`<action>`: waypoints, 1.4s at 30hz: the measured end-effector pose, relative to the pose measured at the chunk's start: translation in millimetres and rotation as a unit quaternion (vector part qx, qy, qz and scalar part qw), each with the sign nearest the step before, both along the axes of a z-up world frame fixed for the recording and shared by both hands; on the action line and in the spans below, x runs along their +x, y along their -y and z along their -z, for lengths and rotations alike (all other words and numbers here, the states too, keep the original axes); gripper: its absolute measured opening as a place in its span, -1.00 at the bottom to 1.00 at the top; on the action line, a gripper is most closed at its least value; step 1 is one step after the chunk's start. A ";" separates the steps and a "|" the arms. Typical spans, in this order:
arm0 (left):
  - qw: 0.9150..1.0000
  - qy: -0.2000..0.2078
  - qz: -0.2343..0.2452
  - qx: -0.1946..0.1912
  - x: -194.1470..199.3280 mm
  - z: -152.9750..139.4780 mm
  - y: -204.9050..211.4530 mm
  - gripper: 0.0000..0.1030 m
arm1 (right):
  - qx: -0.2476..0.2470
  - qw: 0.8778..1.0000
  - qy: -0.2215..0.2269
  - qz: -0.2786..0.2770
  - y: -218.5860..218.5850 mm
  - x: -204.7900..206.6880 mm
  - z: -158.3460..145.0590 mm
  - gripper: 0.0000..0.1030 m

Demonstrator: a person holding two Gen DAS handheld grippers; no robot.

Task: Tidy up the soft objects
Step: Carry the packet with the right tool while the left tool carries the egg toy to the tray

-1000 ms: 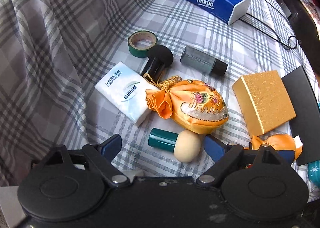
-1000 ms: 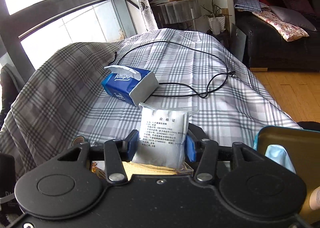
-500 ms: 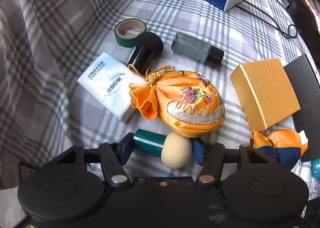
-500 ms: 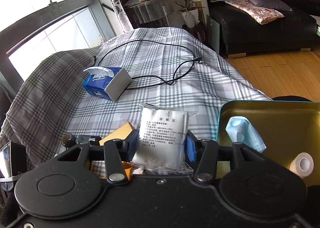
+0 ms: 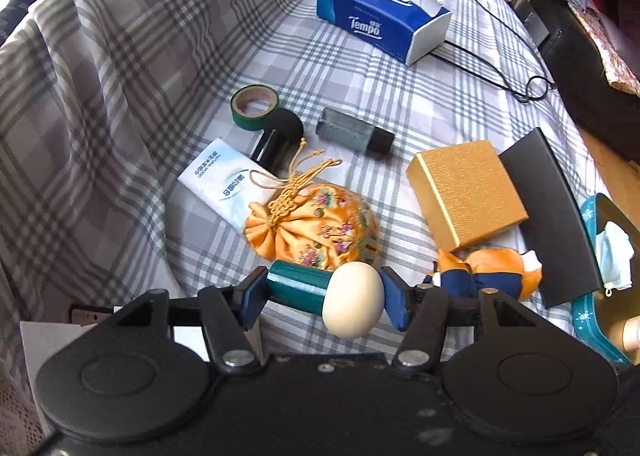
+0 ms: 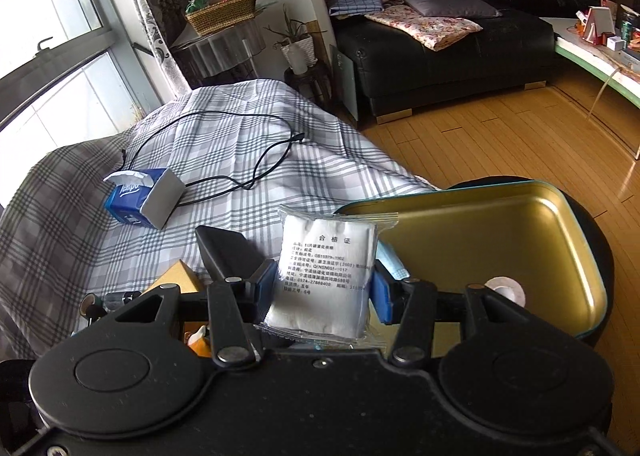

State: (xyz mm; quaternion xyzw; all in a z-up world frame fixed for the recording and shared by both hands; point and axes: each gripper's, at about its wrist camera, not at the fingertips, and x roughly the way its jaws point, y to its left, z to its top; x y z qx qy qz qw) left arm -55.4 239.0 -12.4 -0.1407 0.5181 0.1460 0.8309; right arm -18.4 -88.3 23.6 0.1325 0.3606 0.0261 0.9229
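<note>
My left gripper (image 5: 322, 296) is shut on a makeup sponge with a cream head and teal handle (image 5: 324, 294), held just above the plaid cloth. Beyond it lie an orange embroidered pouch (image 5: 316, 228), a white tissue pack (image 5: 224, 180) and an orange and navy plush (image 5: 488, 272). My right gripper (image 6: 324, 288) is shut on a clear packet of white cotton pads (image 6: 324, 276), held beside the open gold tin (image 6: 520, 240). The tin holds a blue face mask (image 6: 392, 264) and a tape roll (image 6: 504, 290).
On the cloth lie a blue Tempo tissue box (image 5: 380, 20), a green tape roll (image 5: 254, 106), a black brush (image 5: 276, 136), a grey bottle (image 5: 352, 130), a gold box (image 5: 466, 192), a black lid (image 5: 548, 212) and a black cable (image 5: 500, 68). A sofa (image 6: 440, 52) stands beyond.
My left gripper closed on the makeup sponge and lifted it off the cloth. My right gripper carried the cotton pad packet rightward to the gold tin.
</note>
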 end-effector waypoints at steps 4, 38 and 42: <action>0.999 0.018 0.029 -0.007 0.7 -18.1 22.4 0.09 | -0.009 0.999 0.000 0.036 24.3 -5.0 -4.4 -0.05; 0.962 -0.004 0.271 -0.041 99.5 -5.9 276.1 0.10 | 0.003 0.984 -0.077 0.163 136.7 10.4 31.9 -0.05; 0.961 -0.011 0.274 -0.041 104.8 -0.6 281.1 0.10 | 0.003 0.984 -0.079 0.159 134.5 14.6 33.0 -0.05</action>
